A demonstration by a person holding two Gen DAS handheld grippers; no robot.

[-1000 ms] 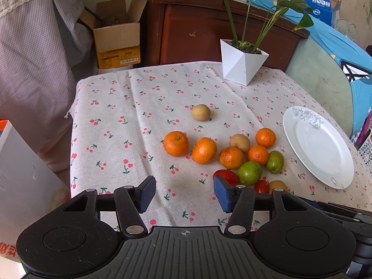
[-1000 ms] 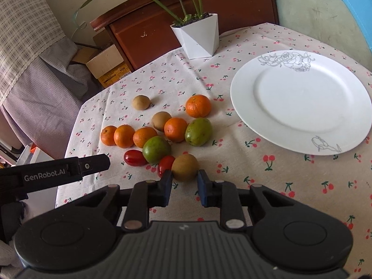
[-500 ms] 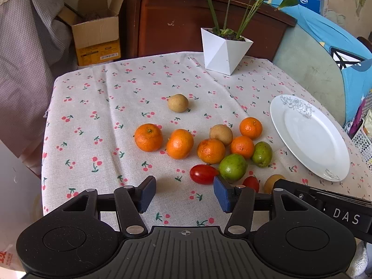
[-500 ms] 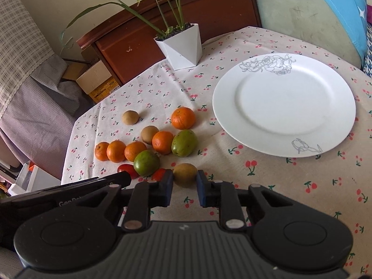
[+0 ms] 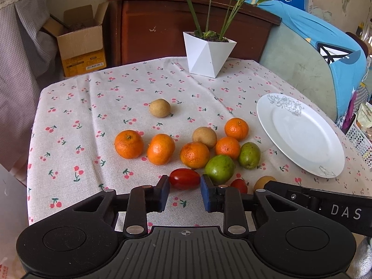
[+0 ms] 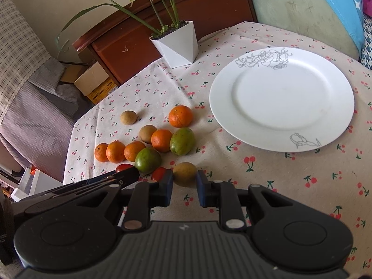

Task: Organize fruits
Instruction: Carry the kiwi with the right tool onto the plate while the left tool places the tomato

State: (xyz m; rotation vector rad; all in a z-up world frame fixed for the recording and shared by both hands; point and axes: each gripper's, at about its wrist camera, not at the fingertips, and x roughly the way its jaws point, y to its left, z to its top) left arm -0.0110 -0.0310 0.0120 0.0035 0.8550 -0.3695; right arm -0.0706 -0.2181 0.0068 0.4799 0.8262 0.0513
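Several oranges, brown fruits, two green fruits and two red tomatoes lie clustered on the cherry-print cloth. My left gripper [image 5: 184, 194] is open, its blue pads on either side of a red tomato [image 5: 184, 178], with no clear contact. My right gripper [image 6: 184, 183] is open around a yellow-brown fruit [image 6: 184, 173], also visible in the left wrist view [image 5: 261, 182]. The white plate [image 6: 281, 97] lies empty to the right of the fruits; it also shows in the left wrist view [image 5: 300, 134].
A white faceted plant pot [image 5: 208, 55] stands at the table's back. One brown fruit [image 5: 159, 108] lies apart behind the cluster. A cardboard box [image 5: 80, 44] and wooden cabinet [image 5: 186, 21] stand beyond the table. A sofa [image 6: 302, 11] is at the right.
My left gripper has moved forward and right until its pads flank the red tomato. My right gripper has stayed around the yellow-brown fruit, shifting slightly closer to it.
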